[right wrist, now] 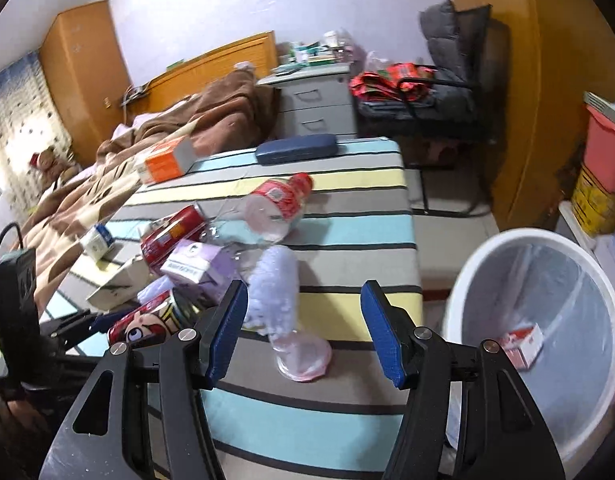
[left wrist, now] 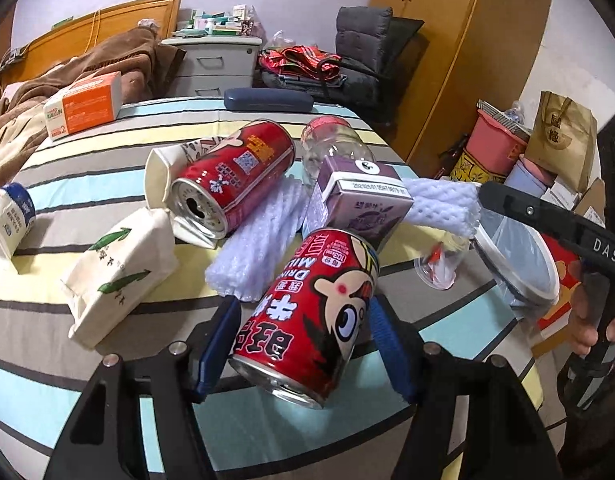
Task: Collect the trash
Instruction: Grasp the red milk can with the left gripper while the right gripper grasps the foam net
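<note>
Fingers (left wrist: 227, 344) of your left gripper (left wrist: 303, 344) clamp the can (left wrist: 307, 320) mid-body; thin, slick metal dents, so squeeze gently.

A table (left wrist: 87, 176) holds a heap of litter. Nearest the left gripper (left wrist: 303, 348), a can (left wrist: 307, 320) lies on its side between the fingers. Behind it lies a carton (left wrist: 363, 200), with a foam sleeve (left wrist: 259, 236) to its left and a second can (left wrist: 235, 180) beyond that, resting against a paper cup (left wrist: 159, 172). A bottle (left wrist: 331, 148) lies behind the carton. A tissue pack (left wrist: 119, 276) sits left of the foam sleeve. At the far edge lie a box (left wrist: 85, 104) and a case (left wrist: 267, 99). Right of the table stands a bin (right wrist: 539, 320) with a small box (right wrist: 523, 344) in it. Before the right gripper (right wrist: 303, 332) lies a plastic cup (right wrist: 303, 356), on the table.
</note>
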{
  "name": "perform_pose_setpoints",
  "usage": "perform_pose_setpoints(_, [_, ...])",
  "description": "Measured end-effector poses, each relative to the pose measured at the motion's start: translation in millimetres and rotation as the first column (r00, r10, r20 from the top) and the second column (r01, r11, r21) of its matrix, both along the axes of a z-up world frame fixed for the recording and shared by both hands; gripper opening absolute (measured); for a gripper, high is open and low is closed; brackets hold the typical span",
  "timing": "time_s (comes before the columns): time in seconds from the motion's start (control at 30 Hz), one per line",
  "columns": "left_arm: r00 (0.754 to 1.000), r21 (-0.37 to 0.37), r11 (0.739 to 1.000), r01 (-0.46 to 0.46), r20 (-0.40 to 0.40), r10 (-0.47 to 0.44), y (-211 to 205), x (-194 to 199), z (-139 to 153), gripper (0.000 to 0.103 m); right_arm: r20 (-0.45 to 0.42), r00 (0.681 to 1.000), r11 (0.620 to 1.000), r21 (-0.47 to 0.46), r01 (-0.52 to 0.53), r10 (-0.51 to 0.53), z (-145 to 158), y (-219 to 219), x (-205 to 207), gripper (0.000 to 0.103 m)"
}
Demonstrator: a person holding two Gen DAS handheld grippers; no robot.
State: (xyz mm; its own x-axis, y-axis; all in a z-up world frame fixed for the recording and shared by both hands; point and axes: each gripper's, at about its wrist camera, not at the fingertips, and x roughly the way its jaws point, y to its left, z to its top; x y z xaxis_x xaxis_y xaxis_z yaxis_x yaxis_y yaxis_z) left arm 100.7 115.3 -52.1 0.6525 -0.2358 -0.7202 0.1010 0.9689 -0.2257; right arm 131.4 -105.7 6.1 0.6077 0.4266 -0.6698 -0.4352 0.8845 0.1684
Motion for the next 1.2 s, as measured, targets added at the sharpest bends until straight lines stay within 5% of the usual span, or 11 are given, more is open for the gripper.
perform_pose_setpoints(0.33, [0.998,0.0,1.0,0.022,-0.058,-0.022,-6,7,-11,0.068,-0.017,0.998,0.991,-0.121,-0.056,0.054,-15,33,14,0.06])
perform_pose_setpoints(0.47, [0.998,0.001,1.0,0.023,-0.051,-0.023,-8,6,-7,0.068,-0.028,0.999,0.99,-0.135,-0.043,0.04,-18,30,15,0.037])
perform_pose_setpoints(0.6, [0.999,-0.027,0.999,0.029,-0.041,-0.03,-6,2,-5,0.067,-0.034,0.999,0.989,-0.138,-0.046,0.042,-20,29,13,0.028])
perform_pose_setpoints(0.67, [0.999,-0.013,1.0,0.022,-0.032,-0.023,-6,1,-3,0.06,-0.033,0.999,0.991,-0.128,-0.047,0.043,-19,28,12,0.026])
perform_pose_setpoints(1.2, [1.0,0.004,1.0,-0.001,0.009,0.001,-9,-7,14,0.057,-0.01,1.0,1.0,-0.026,0.013,-0.013,-10,12,-3,0.023])
